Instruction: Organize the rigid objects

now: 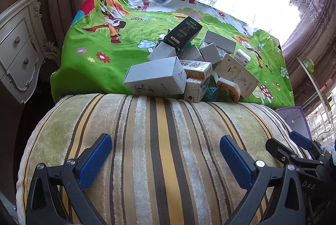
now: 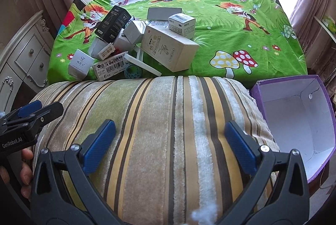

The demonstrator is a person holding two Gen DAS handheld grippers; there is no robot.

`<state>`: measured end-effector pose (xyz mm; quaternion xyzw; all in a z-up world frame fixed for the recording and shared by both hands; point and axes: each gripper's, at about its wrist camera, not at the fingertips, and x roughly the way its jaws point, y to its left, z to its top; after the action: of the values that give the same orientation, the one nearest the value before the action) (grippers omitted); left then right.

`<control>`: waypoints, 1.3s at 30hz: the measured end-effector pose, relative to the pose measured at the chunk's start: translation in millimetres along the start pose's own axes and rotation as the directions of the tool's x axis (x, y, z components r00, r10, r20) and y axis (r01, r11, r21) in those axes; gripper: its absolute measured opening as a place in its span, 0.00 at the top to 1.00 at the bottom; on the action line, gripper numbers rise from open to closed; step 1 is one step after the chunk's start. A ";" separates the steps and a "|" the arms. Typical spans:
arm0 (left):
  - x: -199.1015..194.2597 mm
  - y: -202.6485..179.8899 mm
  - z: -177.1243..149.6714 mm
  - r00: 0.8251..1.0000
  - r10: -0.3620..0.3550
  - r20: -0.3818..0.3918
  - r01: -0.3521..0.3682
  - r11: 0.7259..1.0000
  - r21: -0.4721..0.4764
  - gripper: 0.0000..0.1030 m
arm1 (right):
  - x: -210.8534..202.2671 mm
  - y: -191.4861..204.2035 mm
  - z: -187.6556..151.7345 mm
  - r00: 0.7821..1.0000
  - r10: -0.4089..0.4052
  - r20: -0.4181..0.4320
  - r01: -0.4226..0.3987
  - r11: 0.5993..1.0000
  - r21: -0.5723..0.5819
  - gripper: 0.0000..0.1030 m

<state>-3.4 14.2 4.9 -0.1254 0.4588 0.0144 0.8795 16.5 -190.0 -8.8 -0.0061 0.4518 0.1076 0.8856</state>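
Boxes (image 2: 168,48) heaped on cloth (image 2: 241,36) behind cushion (image 2: 157,130); bin (image 2: 298,120) right.

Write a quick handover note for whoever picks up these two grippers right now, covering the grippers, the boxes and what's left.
Left gripper: open, empty, over the striped cushion.
Right gripper: open, empty, over the same cushion.
Boxes: all in a jumbled pile on the green cartoon cloth beyond the cushion, black box leaning on top, large cream box at the pile's right.
Purple bin: right of the cushion, looks empty.
Done: apparently nothing.
Left: the whole pile to sort, probably into the bin.
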 end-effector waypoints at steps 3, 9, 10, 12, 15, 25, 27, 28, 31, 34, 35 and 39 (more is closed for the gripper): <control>-0.5 -1.1 -0.1 1.000 -0.018 0.001 0.018 1.000 0.003 0.00 | 0.5 -1.6 0.6 1.000 0.005 -0.002 -0.005 1.000 0.000 0.00; -1.3 3.6 2.7 0.998 -0.058 0.003 0.058 0.998 -0.020 0.00 | 1.8 -4.7 5.0 0.999 0.029 -0.038 -0.028 1.000 0.004 0.00; -1.4 5.6 3.9 0.998 -0.070 0.002 0.070 0.997 -0.029 0.00 | 2.6 -5.3 7.1 0.998 0.039 -0.058 -0.039 0.999 -0.002 0.00; -1.2 10.3 7.6 0.995 -0.096 -0.001 0.096 0.994 -0.045 0.00 | 4.4 -6.0 11.5 0.993 0.056 -0.100 -0.058 0.998 -0.017 0.00; 1.2 15.7 14.6 0.992 -0.128 -0.009 0.127 0.990 -0.065 0.00 | 6.9 -8.4 14.8 0.988 0.080 -0.135 -0.085 0.996 -0.035 0.00; 20.5 29.0 50.4 0.986 -0.159 -0.055 0.156 0.986 -0.051 0.00 | 4.6 -23.5 36.5 0.976 0.190 -0.110 -0.188 0.982 0.027 0.00; 23.8 32.5 58.0 0.987 -0.153 -0.056 0.150 0.988 -0.047 0.00 | 3.9 -24.7 43.9 0.978 0.186 -0.096 -0.186 0.982 0.010 0.00; 26.2 35.0 62.1 0.987 -0.148 -0.057 0.145 0.988 -0.047 0.00 | 4.2 -24.2 48.3 0.980 0.177 -0.094 -0.179 0.984 -0.012 0.00; 35.5 41.0 72.2 0.982 -0.175 -0.077 0.172 0.984 -0.049 0.00 | 4.7 -20.1 59.9 0.985 0.153 -0.075 -0.160 0.982 -0.102 0.00; 45.5 45.3 81.1 0.977 -0.191 -0.095 0.187 0.981 -0.046 0.00 | 9.4 -17.1 71.8 0.988 0.145 -0.062 -0.154 0.968 -0.200 0.00; 48.3 46.4 83.6 0.977 -0.191 -0.099 0.187 0.981 -0.045 0.00 | 11.8 -17.5 75.8 0.988 0.146 -0.056 -0.155 0.963 -0.221 0.00; 61.3 50.8 91.8 0.972 -0.200 -0.127 0.196 0.979 -0.049 0.00 | 27.6 -20.5 92.3 0.979 0.185 -0.082 -0.200 0.943 -0.267 0.00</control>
<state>98.6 79.4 -5.0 -0.1872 0.5004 -0.0732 0.8421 110.0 -194.9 21.9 -0.0873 0.4554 0.2547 0.8486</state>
